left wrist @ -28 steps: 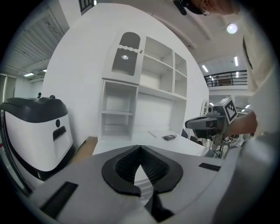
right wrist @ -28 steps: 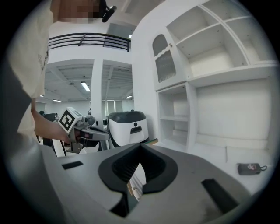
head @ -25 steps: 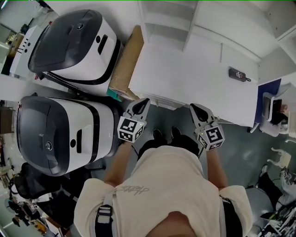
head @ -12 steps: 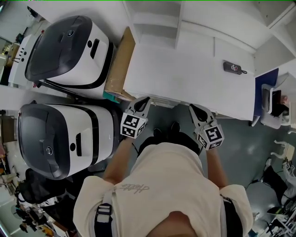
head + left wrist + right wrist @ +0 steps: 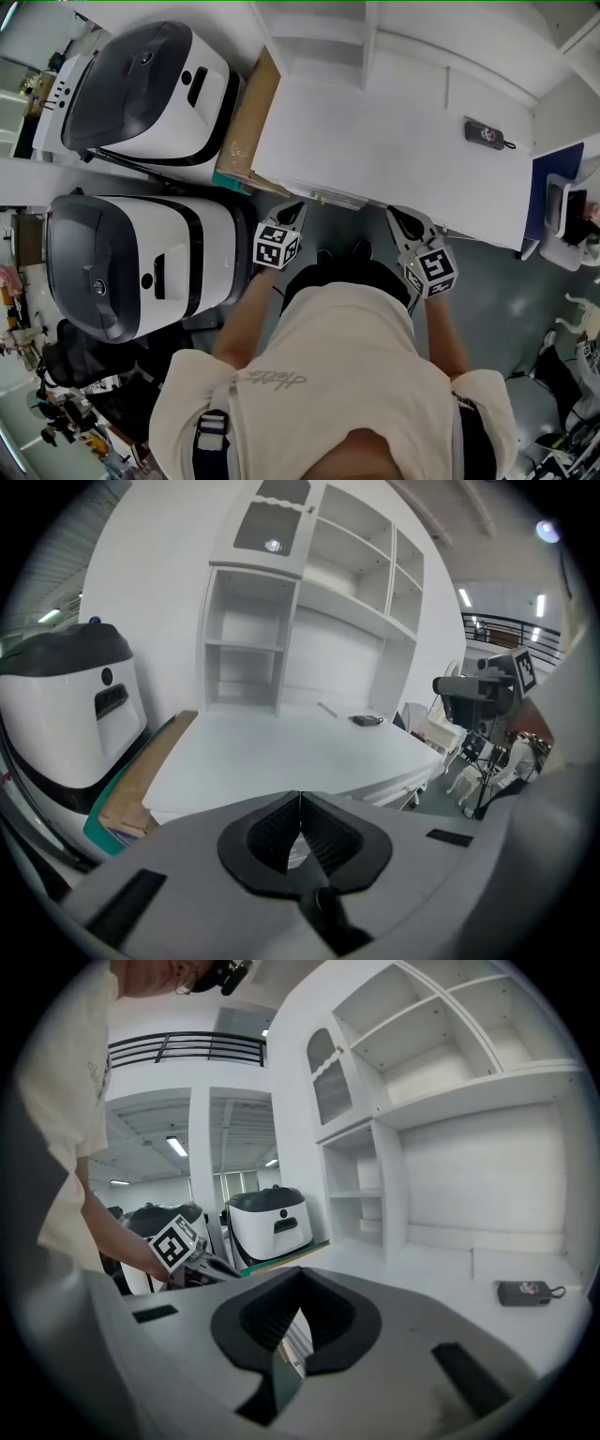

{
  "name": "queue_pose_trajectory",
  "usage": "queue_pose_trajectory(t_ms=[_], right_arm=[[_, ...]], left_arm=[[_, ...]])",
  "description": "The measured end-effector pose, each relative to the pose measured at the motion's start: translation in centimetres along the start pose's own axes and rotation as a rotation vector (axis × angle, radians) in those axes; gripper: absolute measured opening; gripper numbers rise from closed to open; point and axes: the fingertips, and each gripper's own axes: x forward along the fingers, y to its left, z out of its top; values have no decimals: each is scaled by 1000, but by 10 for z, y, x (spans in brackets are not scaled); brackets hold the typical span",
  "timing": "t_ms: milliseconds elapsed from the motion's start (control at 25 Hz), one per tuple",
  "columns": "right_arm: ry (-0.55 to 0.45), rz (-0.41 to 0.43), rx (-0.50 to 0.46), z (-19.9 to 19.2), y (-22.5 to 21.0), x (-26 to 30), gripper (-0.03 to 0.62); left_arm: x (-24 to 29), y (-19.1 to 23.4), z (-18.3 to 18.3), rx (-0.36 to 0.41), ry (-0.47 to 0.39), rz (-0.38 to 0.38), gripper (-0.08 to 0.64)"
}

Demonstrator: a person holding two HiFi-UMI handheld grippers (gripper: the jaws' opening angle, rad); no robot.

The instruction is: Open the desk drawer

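Observation:
A white desk with a shelf hutch stands in front of me. Its drawer front shows as stacked white ridges under the near edge. My left gripper hangs just before that edge, near the desk's left corner, tilted down, jaws shut and empty. In the left gripper view the gripper looks across the desk top. My right gripper is further right along the same edge, also shut with nothing held. In the right gripper view the gripper has the ridged drawer front just behind its tips.
A small black device lies on the desk at the right. Two big white-and-dark machines stand left of the desk, with a cardboard slab wedged between. A white chair sits at the desk's right end.
My left gripper has dropped lower in front of the desk edge and tipped downward. The right gripper has shifted a little along the edge. Both stay shut.

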Motion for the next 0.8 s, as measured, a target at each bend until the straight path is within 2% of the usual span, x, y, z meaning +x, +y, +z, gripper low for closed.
queue_pose_trajectory(t_ms=[200, 400, 600, 720, 800], right_arm=[[13, 13, 17, -14, -14, -1, 2], [26, 22, 17, -23, -28, -1, 2], [50, 23, 10, -36, -43, -3, 2], [60, 23, 21, -42, -50, -2, 2], [64, 24, 28, -45, -53, -2, 2]], left_arm=[[20, 3, -29, -77, 66, 15, 5], [42, 10, -57, -91, 150, 48, 9], [66, 16, -79, -112, 224, 70, 80], [78, 22, -88, -130, 256, 88, 86], [84, 23, -92, -129, 278, 95, 130]])
